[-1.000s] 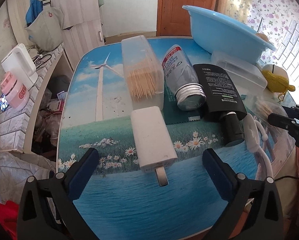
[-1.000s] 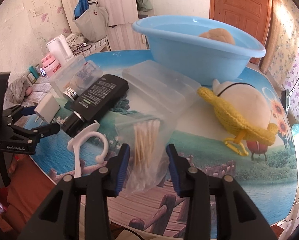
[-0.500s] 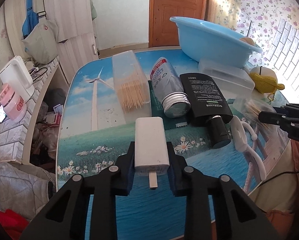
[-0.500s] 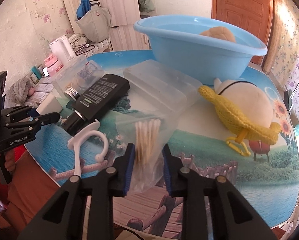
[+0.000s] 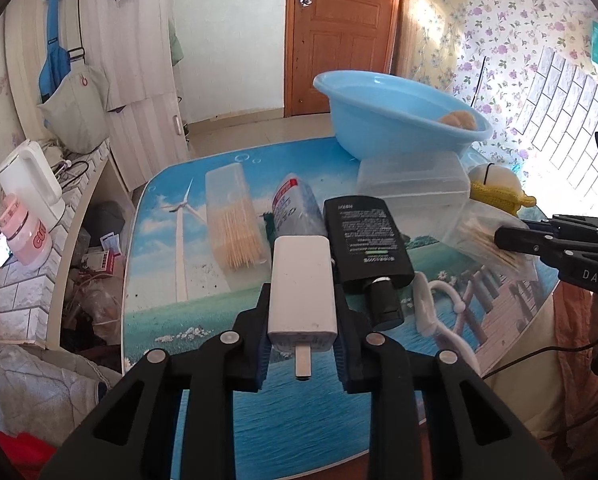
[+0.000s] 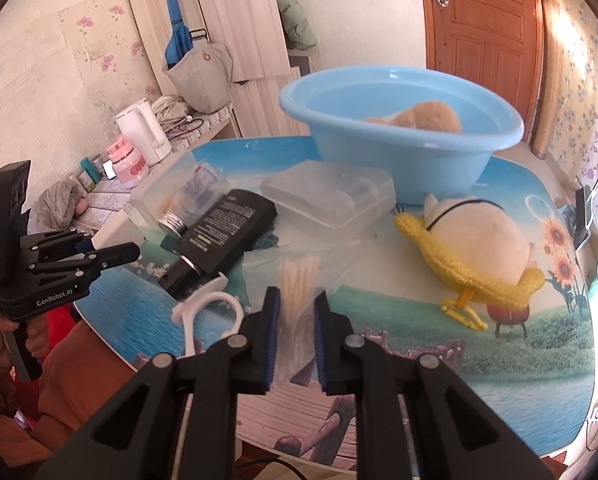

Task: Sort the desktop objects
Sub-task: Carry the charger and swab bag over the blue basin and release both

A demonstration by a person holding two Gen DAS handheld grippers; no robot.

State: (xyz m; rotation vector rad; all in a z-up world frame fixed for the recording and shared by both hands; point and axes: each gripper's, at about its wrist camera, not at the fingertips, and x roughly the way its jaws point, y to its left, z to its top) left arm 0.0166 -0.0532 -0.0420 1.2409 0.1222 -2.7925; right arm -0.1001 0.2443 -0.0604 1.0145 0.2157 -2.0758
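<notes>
The left gripper (image 5: 302, 338) is clamped on a white rectangular plastic charger (image 5: 302, 292); the right gripper (image 6: 295, 334) pinches a clear plastic bag of cotton swabs (image 6: 297, 292)

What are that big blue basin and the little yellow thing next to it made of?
The blue basin looks like moulded plastic: smooth, glossy, with highlights along its rim. The yellow piece looks like crocheted yarn, matte with visible stitches, wrapped around a smooth white rounded body whose material I cannot tell.
</notes>
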